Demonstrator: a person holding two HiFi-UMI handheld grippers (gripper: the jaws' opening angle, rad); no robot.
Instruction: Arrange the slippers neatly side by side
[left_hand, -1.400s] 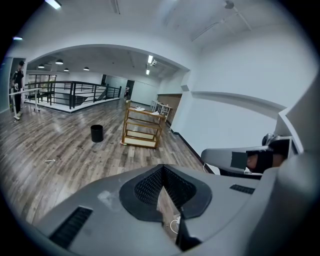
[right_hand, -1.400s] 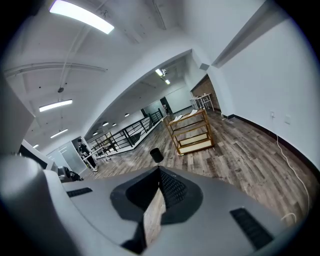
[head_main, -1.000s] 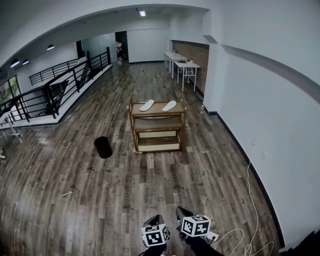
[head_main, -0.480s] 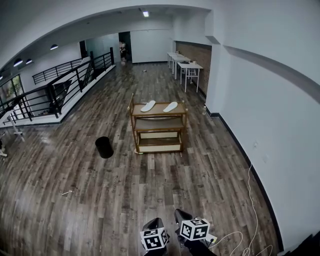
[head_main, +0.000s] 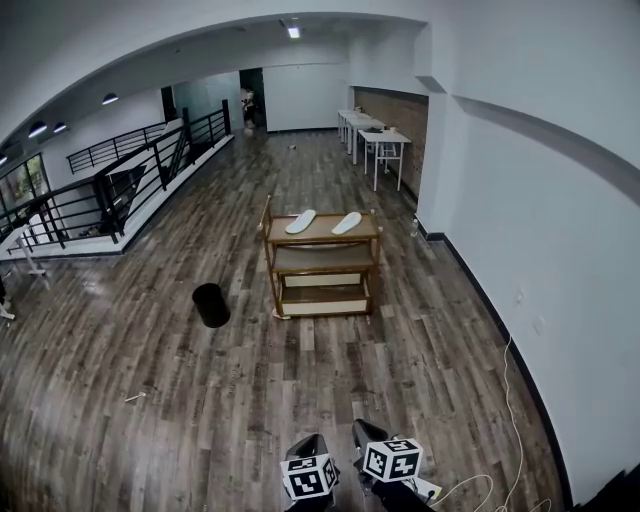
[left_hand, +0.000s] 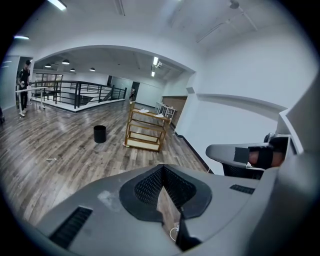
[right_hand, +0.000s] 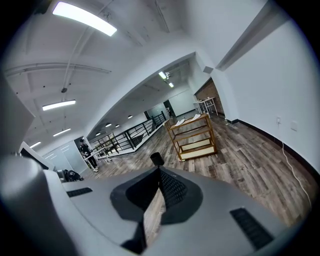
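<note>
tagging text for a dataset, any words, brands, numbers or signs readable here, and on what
No readable text anywhere.
Left cube and right cube: black-and-white square markers only, no letters.
Slippers, wooden rack, black bin: no print visible at this size.

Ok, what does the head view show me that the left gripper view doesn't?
Head view only: the left tool and right tool with their marker cubes, and the two white slippers as separate shapes, apart on the rack's top. Left gripper view only: the left tool's pads closed on nothing, and a person beside the railing. Both: the rack, the black bin, the plank floor.
</note>
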